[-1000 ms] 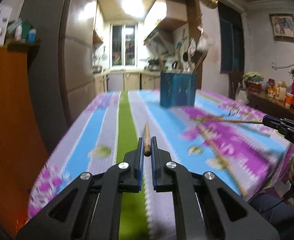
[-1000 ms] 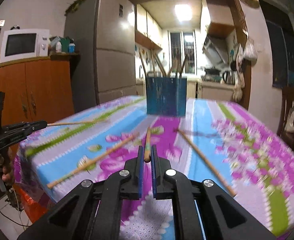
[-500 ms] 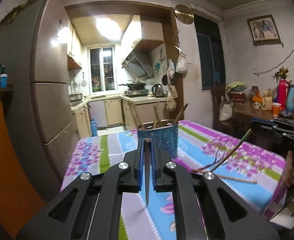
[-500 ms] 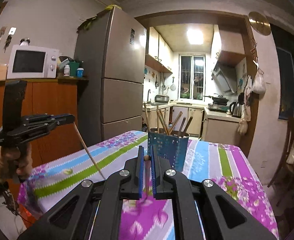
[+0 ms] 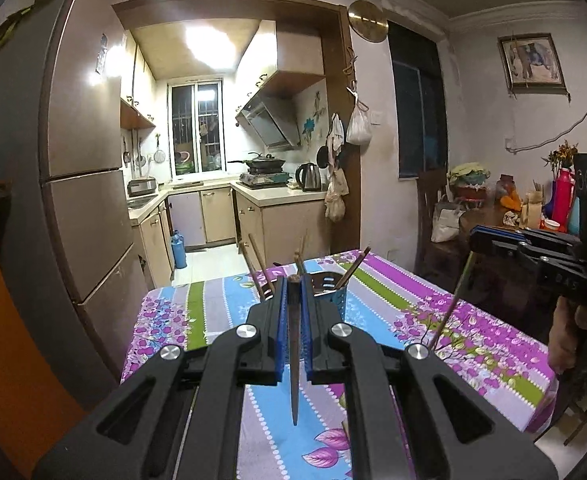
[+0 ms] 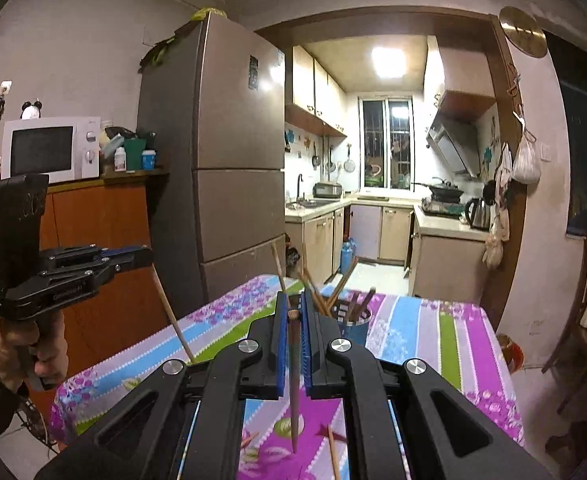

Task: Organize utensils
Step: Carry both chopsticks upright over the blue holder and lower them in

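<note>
In the left wrist view my left gripper [image 5: 293, 286] is shut on a dark wooden chopstick [image 5: 294, 360] that hangs point down above the striped floral tablecloth [image 5: 377, 296]. Just behind it stands the blue utensil holder [image 5: 336, 305] with several chopsticks in it. In the right wrist view my right gripper [image 6: 293, 304] is likewise shut on a chopstick [image 6: 294, 384] hanging point down, with the holder [image 6: 353, 330] a little beyond and to the right. Each view also shows the other gripper high at its edge, gripping its own chopstick [image 5: 451, 308] [image 6: 173, 316].
A loose chopstick [image 6: 333, 454] lies on the cloth near the front. A tall fridge [image 6: 233, 160] and an orange cabinet [image 6: 105, 232] stand left of the table. A dark chair [image 5: 433, 216] and a cluttered sideboard [image 5: 501, 216] are on the right. The kitchen opens behind.
Both grippers have risen well above the table with their chopsticks. The chopsticks, which pointed forward over the cloth, now hang point down, and the holder sits lower in both views.
</note>
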